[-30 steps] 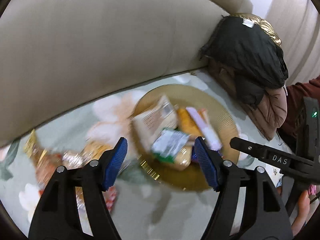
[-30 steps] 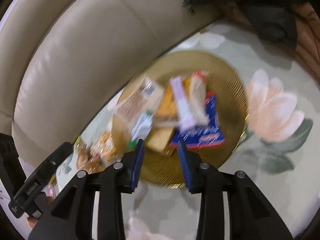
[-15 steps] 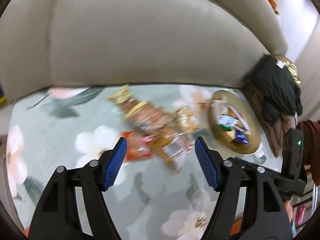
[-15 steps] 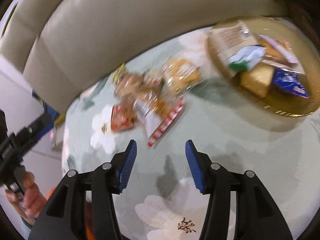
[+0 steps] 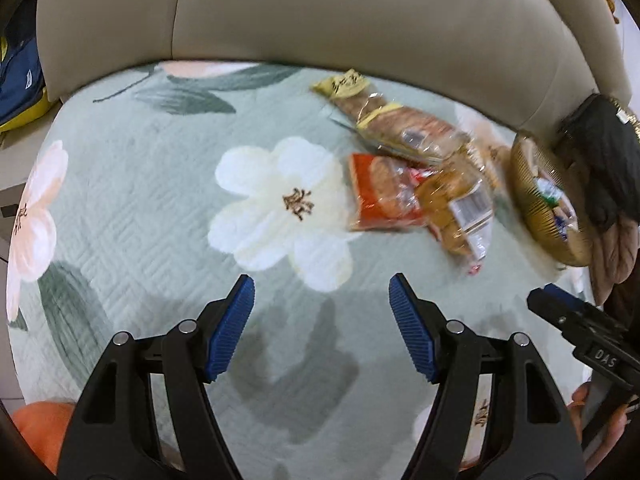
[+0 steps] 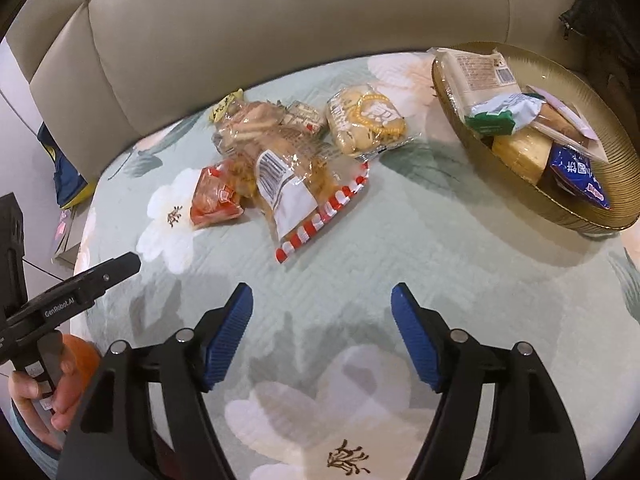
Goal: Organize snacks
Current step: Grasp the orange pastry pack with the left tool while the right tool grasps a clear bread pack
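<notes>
The loose snacks (image 6: 288, 152) are piled in a heap on the floral cover (image 6: 400, 248), close to the sofa back (image 6: 280, 20), with nothing gripped yet. Nearest the fingers is the red-striped bag (image 6: 308, 196); its long axis is seen running diagonally, the striped edge pointing toward the right gripper (image 6: 322, 320). An orange pack (image 6: 214, 200) is tucked against its left side, a round cookie pack (image 6: 366, 120) sits just behind on the right, and a long yellow-ended pack (image 5: 384, 116) lies furthest back.

The gold tray (image 6: 580, 208), already loaded with several packs, is off to the right of the heap, well apart from it.

Both sets of jaws are spread wide and empty. From the right gripper the heap is dead ahead, slightly left. From the left gripper (image 5: 322, 320) it's up and to the right, further off. So the right one is probably better placed, and some wrist roll would likely be needed to close across the bag's short side.
</notes>
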A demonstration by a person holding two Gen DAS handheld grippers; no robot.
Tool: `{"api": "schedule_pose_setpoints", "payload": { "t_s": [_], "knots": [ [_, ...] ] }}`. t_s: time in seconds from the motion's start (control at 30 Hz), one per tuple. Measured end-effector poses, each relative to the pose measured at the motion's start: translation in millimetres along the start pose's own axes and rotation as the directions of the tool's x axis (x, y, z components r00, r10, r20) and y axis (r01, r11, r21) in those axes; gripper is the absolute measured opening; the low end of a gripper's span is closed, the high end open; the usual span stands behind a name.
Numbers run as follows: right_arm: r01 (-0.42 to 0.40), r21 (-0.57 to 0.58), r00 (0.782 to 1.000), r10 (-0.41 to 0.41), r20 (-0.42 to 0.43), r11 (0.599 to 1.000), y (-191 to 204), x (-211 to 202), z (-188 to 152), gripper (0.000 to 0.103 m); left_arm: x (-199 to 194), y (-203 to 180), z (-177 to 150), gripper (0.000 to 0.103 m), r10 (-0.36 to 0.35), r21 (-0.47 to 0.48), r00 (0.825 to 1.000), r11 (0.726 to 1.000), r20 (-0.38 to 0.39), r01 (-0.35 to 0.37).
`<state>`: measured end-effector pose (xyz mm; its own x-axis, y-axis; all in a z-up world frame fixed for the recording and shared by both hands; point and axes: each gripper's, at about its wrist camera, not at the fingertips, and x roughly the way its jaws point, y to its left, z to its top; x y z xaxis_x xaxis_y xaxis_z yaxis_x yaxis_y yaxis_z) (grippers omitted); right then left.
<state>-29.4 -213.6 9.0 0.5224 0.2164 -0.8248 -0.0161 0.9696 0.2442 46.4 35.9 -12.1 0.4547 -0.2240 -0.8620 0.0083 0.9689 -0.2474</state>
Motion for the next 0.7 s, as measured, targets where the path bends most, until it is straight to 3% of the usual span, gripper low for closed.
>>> {"api": "schedule_pose_setpoints", "payload": {
  "t_s": [0.13,0.4,0.5,0.7],
  "knots": [
    [0.018,-0.028,1.0,-0.018,0.0,0.999,4.8,4.1,-0.5,0.074,2.2,-1.8,0.7,0.07,-0.013,0.009,1.0,1.0,-0.003,0.013],
    [-0.02,-0.066,0.999,0.022,0.025,0.998,15.7,-10.1,8.9,0.075,5.7,-14.5,2.1,0.07,-0.022,0.048,1.0,0.999,-0.019,0.023],
    [-0.007,-0.122,0.999,0.011,0.037,0.993,27.1,-14.5,26.0,0.08,2.0,-21.6,12.7,0.07,-0.025,0.069,1.0,0.997,-0.009,0.026],
    [0.008,-0.191,0.999,0.001,0.049,0.982,33.7,3.2,71.3,0.08,25.2,-35.8,41.1,0.071,-0.051,0.117,0.998,0.992,-0.037,0.055]
  ]
}}
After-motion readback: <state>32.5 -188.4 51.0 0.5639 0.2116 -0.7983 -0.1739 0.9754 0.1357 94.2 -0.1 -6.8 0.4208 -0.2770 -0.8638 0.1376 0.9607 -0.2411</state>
